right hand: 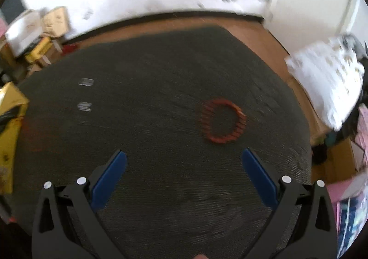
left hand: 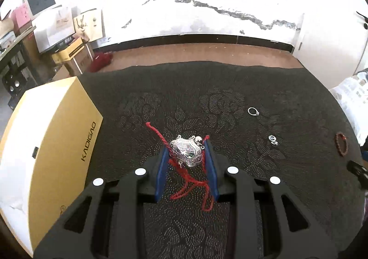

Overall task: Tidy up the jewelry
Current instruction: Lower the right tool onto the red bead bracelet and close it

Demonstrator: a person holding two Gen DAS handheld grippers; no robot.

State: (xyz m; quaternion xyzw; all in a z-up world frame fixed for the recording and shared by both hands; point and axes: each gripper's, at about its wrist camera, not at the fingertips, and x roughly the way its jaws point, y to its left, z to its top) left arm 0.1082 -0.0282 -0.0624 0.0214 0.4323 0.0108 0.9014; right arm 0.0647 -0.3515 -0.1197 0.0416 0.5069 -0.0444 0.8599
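I have the left gripper (left hand: 186, 155) closed on the pendant (left hand: 186, 154), its blue pads pressing the silver shield from both sides near the tips. The red cord (left hand: 193, 180) hangs loose under it and trails between the fingers, one end sticking up to the left. I take it that I grip the metal body rather than the cord so the piece does not swing or slip out. The yellow box (left hand: 53, 144) sits just left on the black cloth (left hand: 161, 89), probably where the jewelry goes, so this hold leaves a short carry sideways.

Still on the cloth to the right lie a ring (left hand: 253, 111), a smaller silver piece (left hand: 273, 140) nearer me, and the bead bracelet (left hand: 341, 144) close to the edge.

My right gripper (right hand: 184, 162) is wide open and empty, pointing down at the cloth with the bracelet (right hand: 222, 123) just ahead of its right finger, not between the pads. The view is blurred, so I cannot judge its height.
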